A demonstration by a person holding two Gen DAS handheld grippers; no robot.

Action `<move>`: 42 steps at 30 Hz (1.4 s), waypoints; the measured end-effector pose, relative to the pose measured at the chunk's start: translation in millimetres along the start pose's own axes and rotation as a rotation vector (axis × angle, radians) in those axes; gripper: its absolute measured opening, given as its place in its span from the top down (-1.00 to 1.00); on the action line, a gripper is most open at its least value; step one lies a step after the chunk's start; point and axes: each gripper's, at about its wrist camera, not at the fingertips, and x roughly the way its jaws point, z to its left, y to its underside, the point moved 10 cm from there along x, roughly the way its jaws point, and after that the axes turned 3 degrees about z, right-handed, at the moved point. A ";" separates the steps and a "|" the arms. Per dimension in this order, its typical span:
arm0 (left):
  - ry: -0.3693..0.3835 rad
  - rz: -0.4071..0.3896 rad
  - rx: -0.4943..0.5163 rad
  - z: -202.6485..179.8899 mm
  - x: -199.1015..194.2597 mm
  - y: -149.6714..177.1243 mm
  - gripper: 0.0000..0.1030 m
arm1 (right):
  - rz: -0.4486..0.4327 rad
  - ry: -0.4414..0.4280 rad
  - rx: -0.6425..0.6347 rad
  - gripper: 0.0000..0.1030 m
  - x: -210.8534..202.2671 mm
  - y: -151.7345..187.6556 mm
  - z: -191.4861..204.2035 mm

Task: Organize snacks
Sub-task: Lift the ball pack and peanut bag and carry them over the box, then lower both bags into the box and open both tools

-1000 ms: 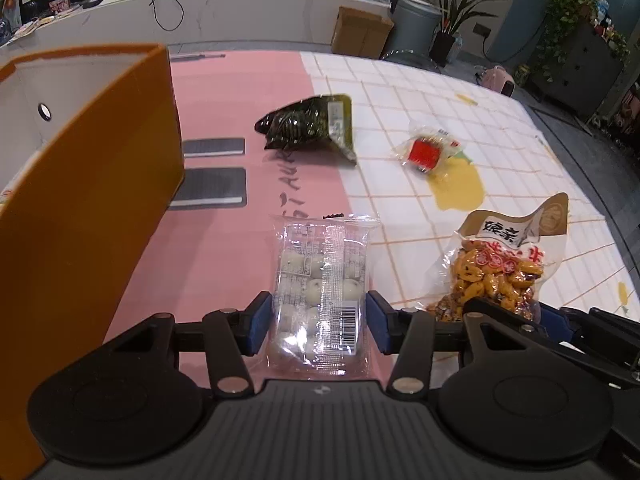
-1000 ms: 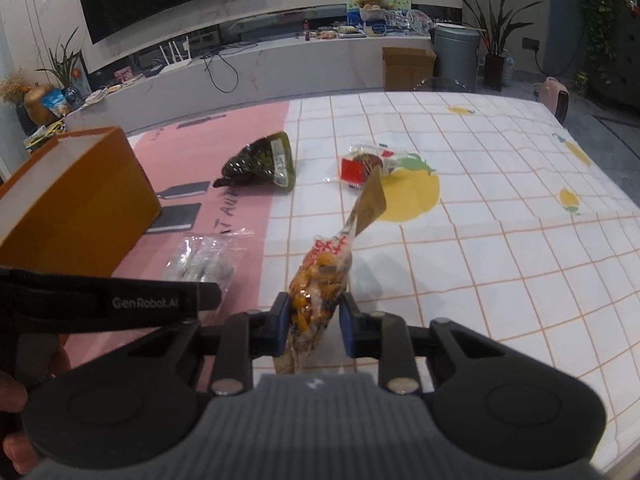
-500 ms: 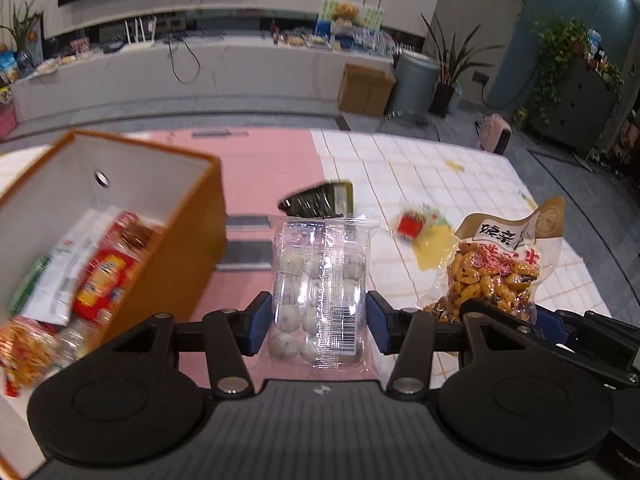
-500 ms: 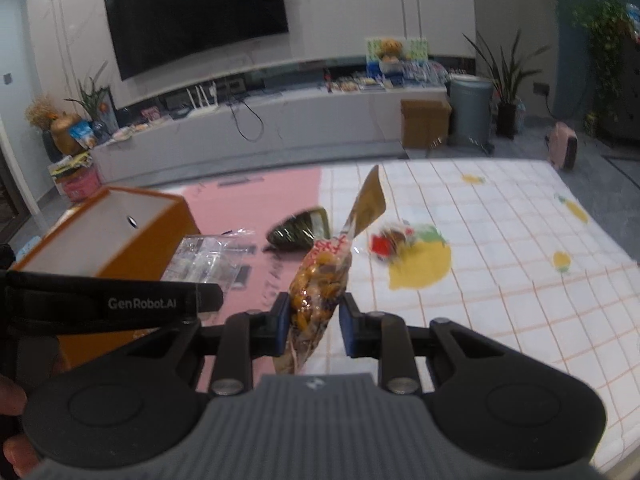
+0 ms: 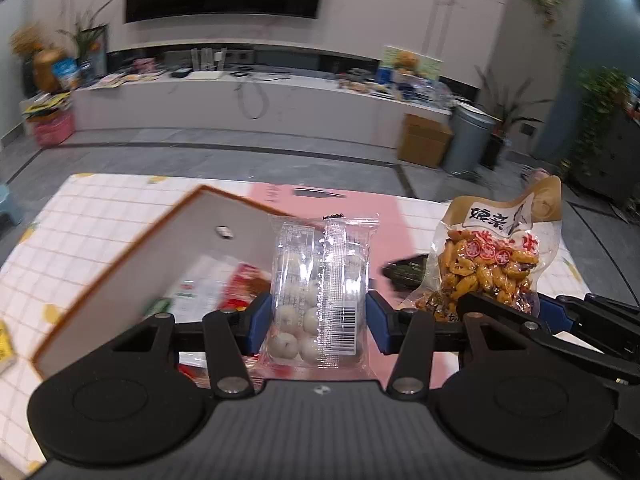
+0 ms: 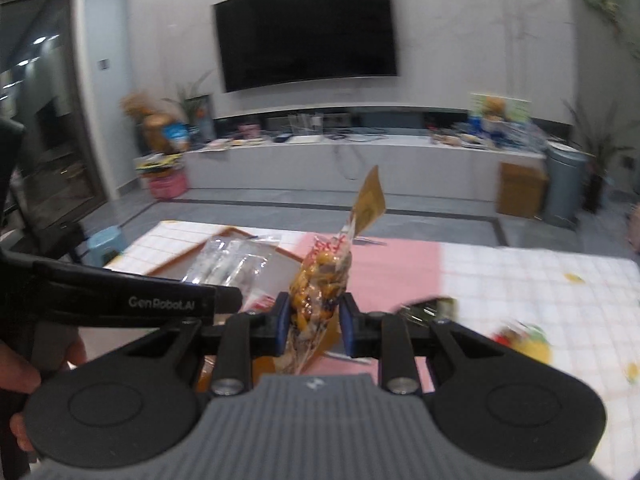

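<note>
Two bags up in the air, clear bag of white balls (image 5: 320, 284) pinched in left tongs (image 5: 318, 322), orange nut bag (image 6: 318, 292) in right tongs (image 6: 312, 330): over open orange box (image 5: 120, 276), then let go gently.

Glossy clear plastic packet (image 5: 320, 288); matt cardboard box (image 5: 120, 280); glossy peanut bag (image 6: 320, 284).

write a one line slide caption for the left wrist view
Left gripper holding a clear plastic packet of white round candies above the open orange cardboard box, where snacks already lie.
</note>
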 end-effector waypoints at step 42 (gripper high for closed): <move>-0.209 0.358 -0.070 128.0 116.1 47.9 -0.21 | 0.414 -0.102 -0.243 0.47 187.6 27.6 76.2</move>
